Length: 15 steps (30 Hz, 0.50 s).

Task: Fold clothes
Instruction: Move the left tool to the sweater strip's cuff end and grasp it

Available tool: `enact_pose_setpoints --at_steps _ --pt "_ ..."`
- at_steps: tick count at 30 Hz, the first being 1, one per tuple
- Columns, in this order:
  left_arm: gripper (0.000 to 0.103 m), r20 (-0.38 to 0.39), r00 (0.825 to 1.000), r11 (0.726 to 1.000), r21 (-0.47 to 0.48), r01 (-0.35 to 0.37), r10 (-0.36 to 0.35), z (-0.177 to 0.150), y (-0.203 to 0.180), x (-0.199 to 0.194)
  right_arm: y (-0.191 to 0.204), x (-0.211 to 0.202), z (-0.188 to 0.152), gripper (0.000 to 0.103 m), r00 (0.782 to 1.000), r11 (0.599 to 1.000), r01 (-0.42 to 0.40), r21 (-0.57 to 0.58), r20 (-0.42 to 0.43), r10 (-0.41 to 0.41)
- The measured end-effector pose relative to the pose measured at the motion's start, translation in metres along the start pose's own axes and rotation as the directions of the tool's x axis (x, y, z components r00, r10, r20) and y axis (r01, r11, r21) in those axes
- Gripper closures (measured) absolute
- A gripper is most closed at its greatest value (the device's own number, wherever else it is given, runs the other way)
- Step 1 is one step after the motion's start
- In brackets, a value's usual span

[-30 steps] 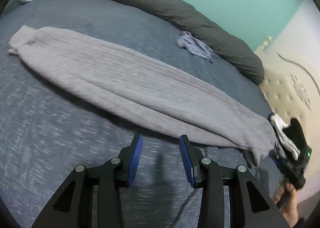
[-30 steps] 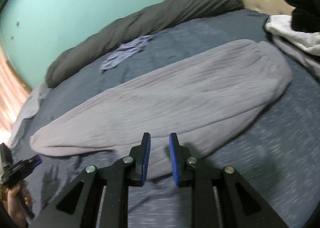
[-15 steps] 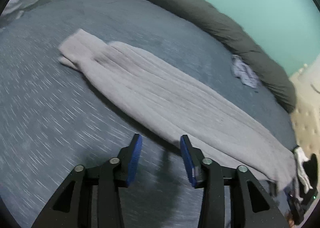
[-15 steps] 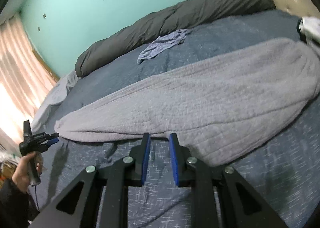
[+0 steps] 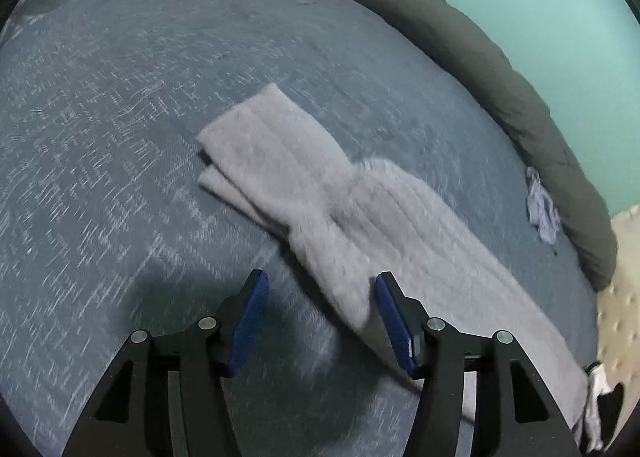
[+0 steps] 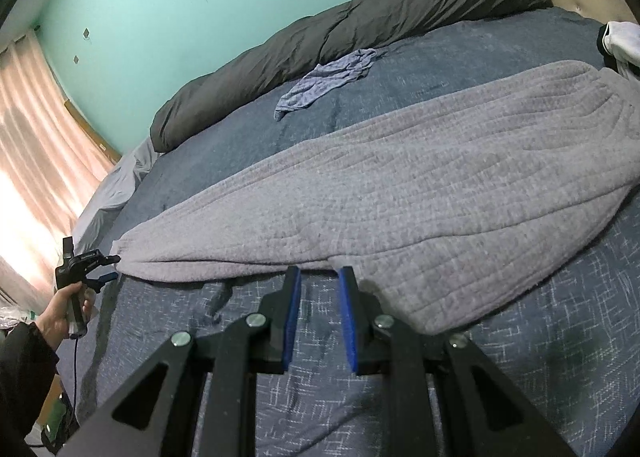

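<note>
Right gripper [image 6: 318, 277] low over blue bedspread [image 6: 540, 357], jaws narrowly apart, nothing between; tips just short of grey garment [image 6: 420, 193] edge. Left gripper [image 6: 86, 263], hand-held, at garment's far narrow end; contact unclear. Dark duvet [image 6: 340, 33] behind.

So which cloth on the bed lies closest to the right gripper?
The long grey knit garment, spread flat just ahead of the right gripper; the crumpled blue cloth is farther back.

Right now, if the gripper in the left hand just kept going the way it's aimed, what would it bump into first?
Probably the near edge of the grey garment, which lies just ahead of the left gripper as its jaws open, nothing between them. The blue bedcover sits right beneath, and blur makes depth uncertain.
</note>
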<state>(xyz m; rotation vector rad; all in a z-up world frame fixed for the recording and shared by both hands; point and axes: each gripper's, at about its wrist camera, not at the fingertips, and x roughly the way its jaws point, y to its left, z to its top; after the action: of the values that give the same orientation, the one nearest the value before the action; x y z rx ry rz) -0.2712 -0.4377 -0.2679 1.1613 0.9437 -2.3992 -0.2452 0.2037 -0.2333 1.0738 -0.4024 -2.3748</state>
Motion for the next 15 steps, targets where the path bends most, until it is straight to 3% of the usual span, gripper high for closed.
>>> enact_pose_setpoints --at_steps 10,15 --pt "0.043 0.025 0.999 0.998 -0.049 0.045 -0.044 0.025 0.0 0.022 0.0 0.008 -0.005 0.084 1.0 1.0 0.006 -0.014 -0.024 -0.007" --pt "0.048 0.046 0.998 0.998 -0.025 0.05 -0.049 0.026 -0.01 0.026 -0.002 0.009 -0.006 0.084 1.0 1.0 0.006 -0.012 -0.027 -0.007"
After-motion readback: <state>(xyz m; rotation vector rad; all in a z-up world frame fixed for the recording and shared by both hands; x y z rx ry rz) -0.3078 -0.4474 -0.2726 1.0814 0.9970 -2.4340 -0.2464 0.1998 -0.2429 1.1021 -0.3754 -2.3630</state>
